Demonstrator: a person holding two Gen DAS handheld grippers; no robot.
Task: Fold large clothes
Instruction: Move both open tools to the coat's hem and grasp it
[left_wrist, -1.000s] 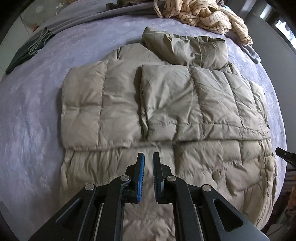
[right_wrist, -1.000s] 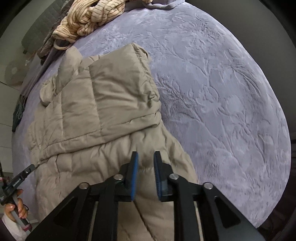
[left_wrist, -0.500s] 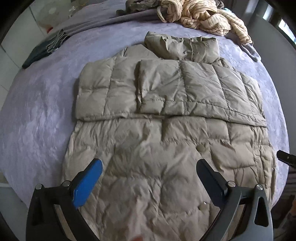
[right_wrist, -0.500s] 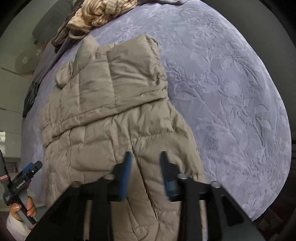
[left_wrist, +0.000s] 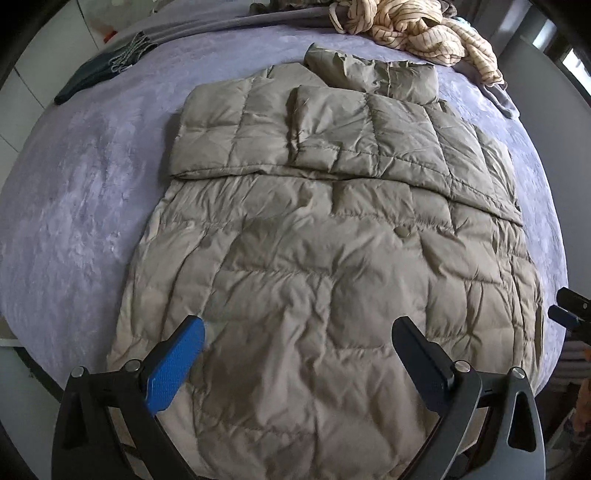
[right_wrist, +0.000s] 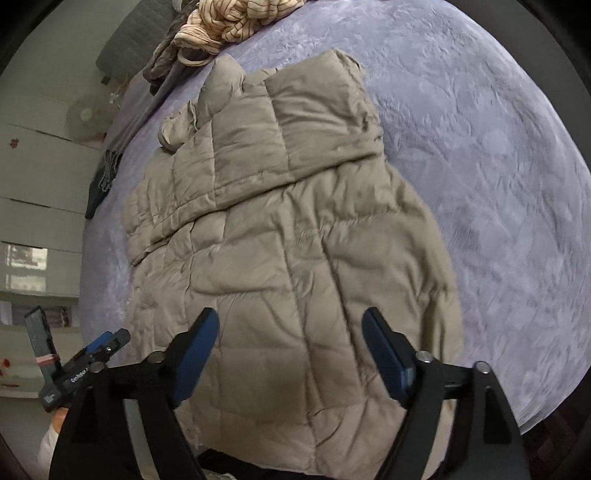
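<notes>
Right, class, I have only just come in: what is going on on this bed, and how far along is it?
A person holding a claw in each hand is folding a large tan puffer jacket spread on a purple bedspread. Both sleeves are already folded across the chest. The left claw and right claw hang above the jacket's lower part with their jaws wide; the right's have just been opening, and nothing is gripped. The bottom half is not yet folded up. A striped garment lies heaped at the bed's far end.
</notes>
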